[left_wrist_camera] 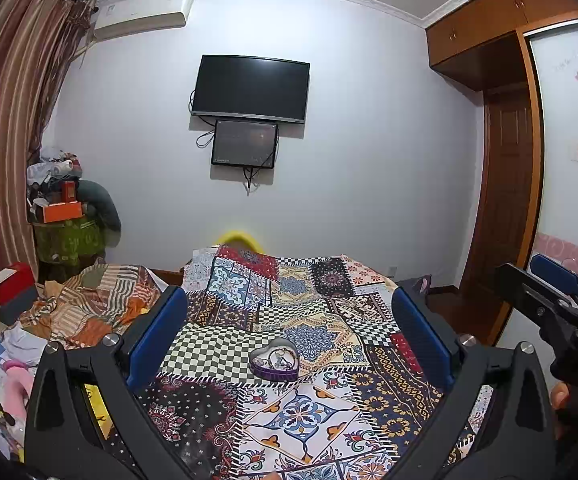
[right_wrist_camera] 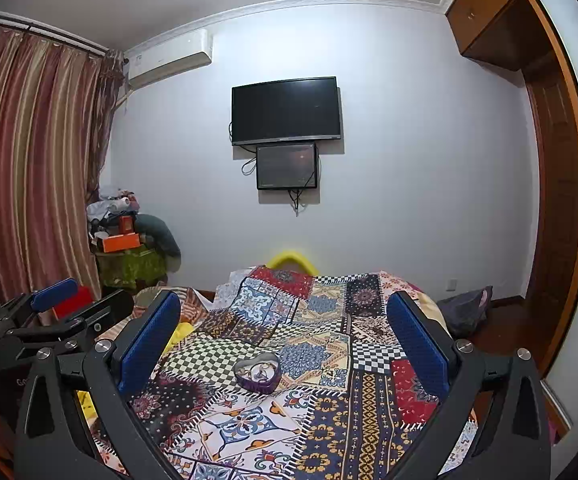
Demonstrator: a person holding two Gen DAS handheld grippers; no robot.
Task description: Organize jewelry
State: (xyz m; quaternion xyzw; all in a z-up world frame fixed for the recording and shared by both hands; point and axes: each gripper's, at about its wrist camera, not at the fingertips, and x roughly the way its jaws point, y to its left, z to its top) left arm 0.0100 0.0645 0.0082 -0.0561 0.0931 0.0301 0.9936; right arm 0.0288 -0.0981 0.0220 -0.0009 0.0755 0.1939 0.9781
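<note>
My room ahead — white wall [left_wrist_camera: 369, 140] carrying black television [left_wrist_camera: 251, 88], smaller screen [left_wrist_camera: 245, 143] beneath, air conditioner [left_wrist_camera: 145, 14] top left; striped curtains [left_wrist_camera: 5, 120] left — wooden wardrobe [left_wrist_camera: 501, 184] right.

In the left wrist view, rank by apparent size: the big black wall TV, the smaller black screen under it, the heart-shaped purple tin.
1. Big black wall TV
2. Smaller black screen
3. Heart-shaped purple tin, though it lies nearest the camera.
</note>
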